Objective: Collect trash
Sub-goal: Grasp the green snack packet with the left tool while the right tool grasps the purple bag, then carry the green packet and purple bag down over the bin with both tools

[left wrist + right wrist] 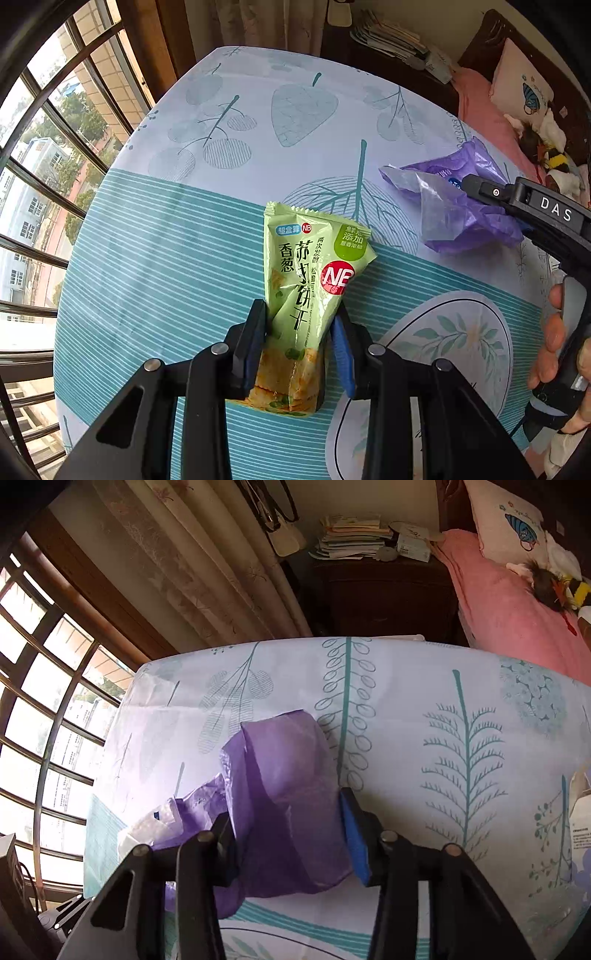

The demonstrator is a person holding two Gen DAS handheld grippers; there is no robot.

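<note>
Left tool [299, 332] is squeezing the lower half of the green wrapper [306, 291], pads pinching it narrow, the wrapper lying on the table [155, 258]. Right tool [288, 827] is straddling the purple bag [284, 794], jaws partway shut around it; can't tell if the right pad is actually pressing yet. What's worrying me: that film is looking slippery and crumpled, so the right one could be catching just one loose fold and losing it on the lift, and the wrapper may be sliding out of its narrow pinch. No bin showing anywhere, and whether either package is holding anything, can't tell.
</note>
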